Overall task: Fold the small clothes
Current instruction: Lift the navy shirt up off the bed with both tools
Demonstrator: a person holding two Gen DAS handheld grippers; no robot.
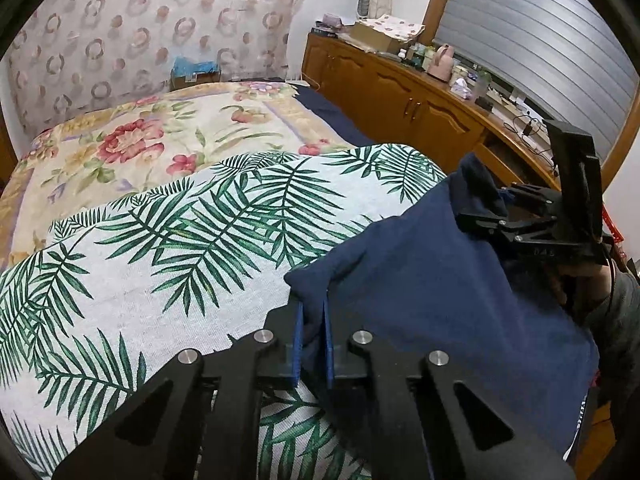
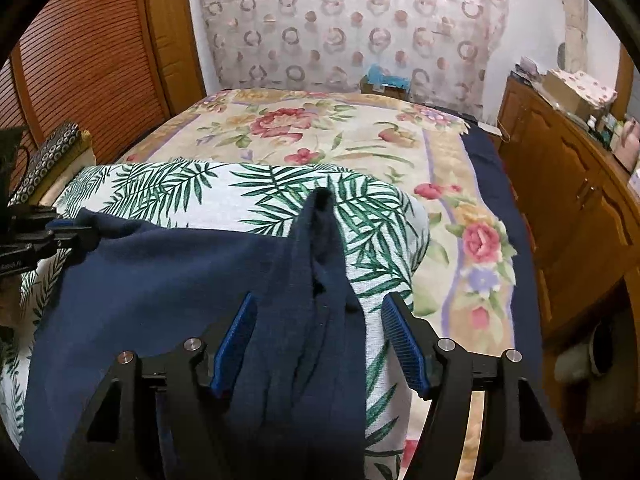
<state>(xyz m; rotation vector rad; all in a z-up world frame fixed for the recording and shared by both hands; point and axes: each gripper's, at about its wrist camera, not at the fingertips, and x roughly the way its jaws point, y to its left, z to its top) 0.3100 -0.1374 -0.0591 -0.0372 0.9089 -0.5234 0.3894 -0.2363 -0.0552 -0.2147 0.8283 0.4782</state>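
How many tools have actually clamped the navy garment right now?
1. The left tool is shut on the navy garment at its corner; the right tool straddles a bunched fold, pads apart, not gripping.

Both wrist views look down, sharing the bed (image 1: pixel 120 148).

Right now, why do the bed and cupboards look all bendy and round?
In the left wrist view the fisheye lens bows the wooden cupboards and darkens the corners. In the right wrist view the floral bedspread bulges likewise, and the navy garment stays fairly sharp.
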